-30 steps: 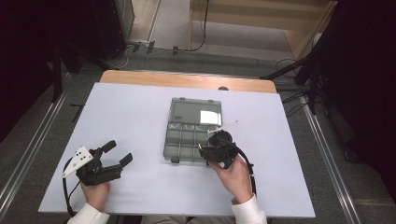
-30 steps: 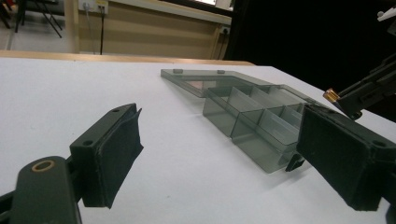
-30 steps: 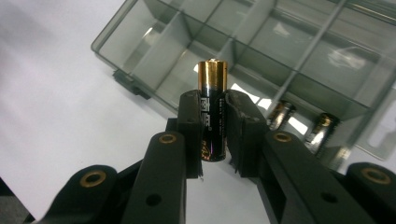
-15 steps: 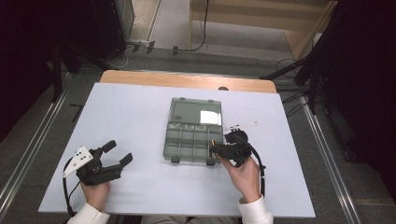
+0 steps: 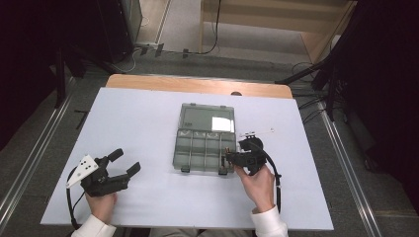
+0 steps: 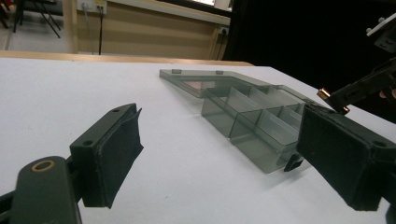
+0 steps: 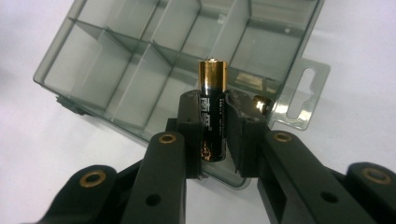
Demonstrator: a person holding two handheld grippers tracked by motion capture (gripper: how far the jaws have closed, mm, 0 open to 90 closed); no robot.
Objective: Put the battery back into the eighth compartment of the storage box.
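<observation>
A clear grey compartment box [image 5: 202, 148] lies open in the middle of the white table [image 5: 138, 118], its lid [image 5: 207, 118] folded flat at the far side. My right gripper [image 5: 229, 158] is at the box's near right corner, pointing left over it. It is shut on a black and gold battery [image 7: 211, 74], which stands upright between the right gripper's [image 7: 213, 109] pads above the compartments [image 7: 140, 60]. A small gold-ended object [image 7: 261, 103] shows just behind one jaw. At the front left my left gripper [image 5: 125, 161] rests on the table, open with nothing between its jaws, and faces the box [image 6: 252, 121].
A wooden strip [image 5: 197, 86] runs along the table's far edge. Metal rails [image 5: 29, 158] flank the table on the floor, with cables [image 5: 306, 69] beyond the far side. Bare white surface lies between the left gripper [image 6: 219, 158] and the box.
My right hand has shifted to the right with the battery, from over the box's front compartments to its near right corner. The left gripper has stayed put.
</observation>
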